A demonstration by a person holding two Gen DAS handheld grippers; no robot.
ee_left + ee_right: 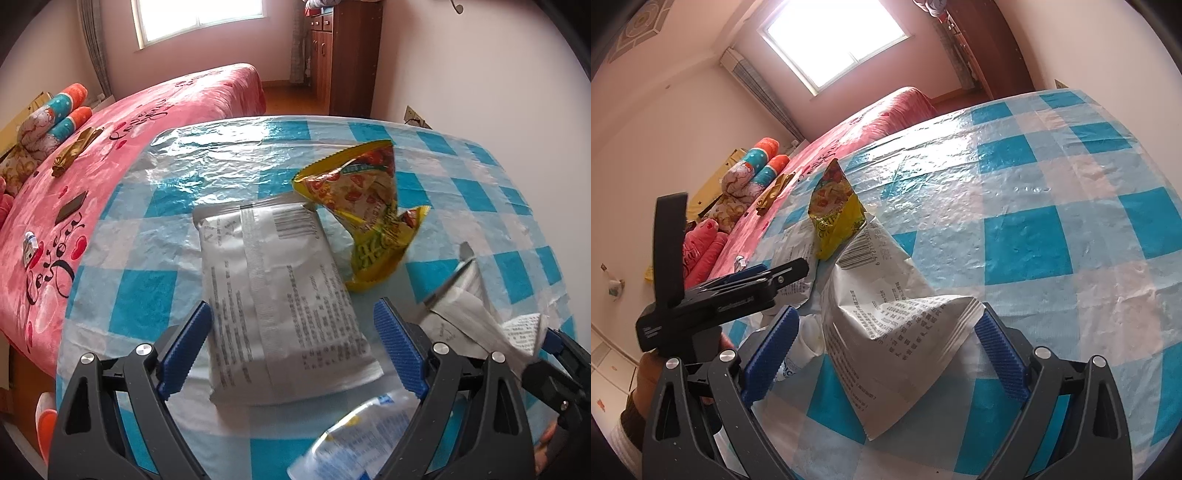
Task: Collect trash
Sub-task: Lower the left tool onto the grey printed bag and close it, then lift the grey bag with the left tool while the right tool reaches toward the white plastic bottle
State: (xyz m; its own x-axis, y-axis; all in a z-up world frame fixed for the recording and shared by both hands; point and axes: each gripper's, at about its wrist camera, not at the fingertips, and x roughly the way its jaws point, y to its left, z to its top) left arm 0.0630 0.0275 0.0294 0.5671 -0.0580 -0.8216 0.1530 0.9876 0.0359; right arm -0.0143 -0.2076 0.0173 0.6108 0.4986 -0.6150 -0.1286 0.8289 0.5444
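Mid-table on the checked cloth (122, 295), flat grey wrapper (280, 295) lies straight ahead between the wide-open left gripper (291, 350) pads, long axis along the fingers, while right gripper (886, 354) straddles a crumpled white wrapper (897, 339), grip unclear.

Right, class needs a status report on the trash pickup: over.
Left gripper open over flat white wrapper. Right gripper open around crumpled white wrapper. Yellow snack bag untouched.

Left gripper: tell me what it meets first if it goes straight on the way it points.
Most likely the flat grey foil packet, lying between the open left gripper pads on the blue-and-white checked tablecloth; depth is uncertain.
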